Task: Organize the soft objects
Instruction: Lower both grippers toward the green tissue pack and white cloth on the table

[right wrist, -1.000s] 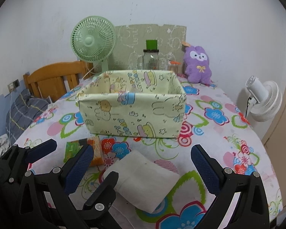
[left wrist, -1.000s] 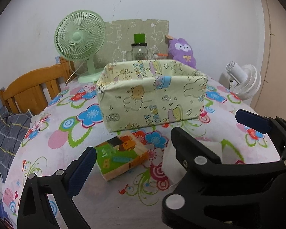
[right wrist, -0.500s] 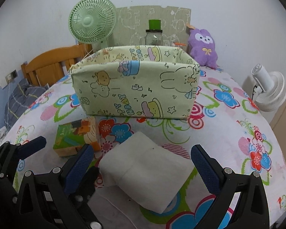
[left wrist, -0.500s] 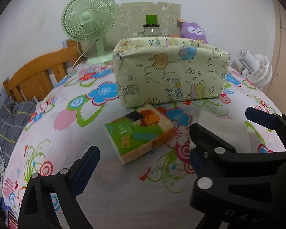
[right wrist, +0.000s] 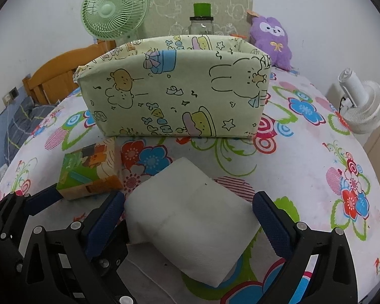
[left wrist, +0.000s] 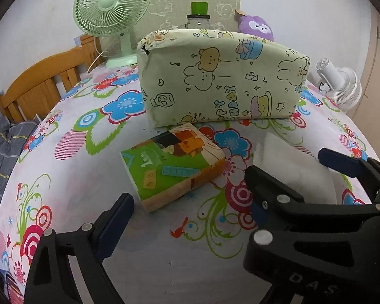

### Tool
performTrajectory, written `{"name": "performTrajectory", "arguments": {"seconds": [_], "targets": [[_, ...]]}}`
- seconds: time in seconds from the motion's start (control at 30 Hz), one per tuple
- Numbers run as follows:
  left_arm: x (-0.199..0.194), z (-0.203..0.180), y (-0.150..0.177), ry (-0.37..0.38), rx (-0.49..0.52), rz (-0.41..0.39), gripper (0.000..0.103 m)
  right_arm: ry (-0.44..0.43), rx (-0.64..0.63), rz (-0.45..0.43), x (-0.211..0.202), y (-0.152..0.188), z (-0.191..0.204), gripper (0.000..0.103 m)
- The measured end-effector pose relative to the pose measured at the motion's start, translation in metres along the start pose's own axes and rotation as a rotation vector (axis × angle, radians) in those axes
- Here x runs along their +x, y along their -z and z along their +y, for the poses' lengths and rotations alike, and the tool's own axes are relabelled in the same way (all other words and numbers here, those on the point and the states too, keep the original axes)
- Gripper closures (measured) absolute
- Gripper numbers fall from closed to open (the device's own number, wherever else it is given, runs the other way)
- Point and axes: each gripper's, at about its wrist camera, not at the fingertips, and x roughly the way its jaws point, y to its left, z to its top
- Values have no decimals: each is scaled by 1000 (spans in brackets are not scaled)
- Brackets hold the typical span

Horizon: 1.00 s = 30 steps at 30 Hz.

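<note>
A green and orange tissue pack (left wrist: 173, 166) lies on the flowered tablecloth in front of a pale green fabric box (left wrist: 220, 76). My left gripper (left wrist: 187, 217) is open just short of the pack. A white folded soft pack (right wrist: 190, 220) lies to its right. My right gripper (right wrist: 190, 221) is open, its fingers on either side of the white pack without squeezing it. The tissue pack (right wrist: 91, 169) and the fabric box (right wrist: 174, 93) also show in the right wrist view. The right gripper's fingers (left wrist: 266, 185) show in the left wrist view, around the white pack (left wrist: 299, 174).
A green desk fan (left wrist: 111, 12), a jar with a green lid (right wrist: 201, 20) and a purple plush toy (right wrist: 271, 40) stand behind the box. A white fan (right wrist: 362, 103) is at the right table edge. A wooden chair (left wrist: 43, 83) stands at the left.
Both grippers have moved forward and down toward the table. The left has closed in on the tissue pack, and the right gripper's fingers now straddle the white pack.
</note>
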Motion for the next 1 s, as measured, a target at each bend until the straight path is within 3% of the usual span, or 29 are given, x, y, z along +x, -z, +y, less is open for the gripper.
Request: {"name": "performTrajectory", "arguments": {"seconds": [0.3,0.9,1.0], "targets": [[4,-5,-6,-10,20,2,8,3,32,11,4,-1,-7,27],[18,6,-33,-22,-40,-16,8,-16,94,-35,6,-23,-20,32],[19,6,-34,-16,-42,-17,16,-17,96,-29,10,-25,-21,33]]}}
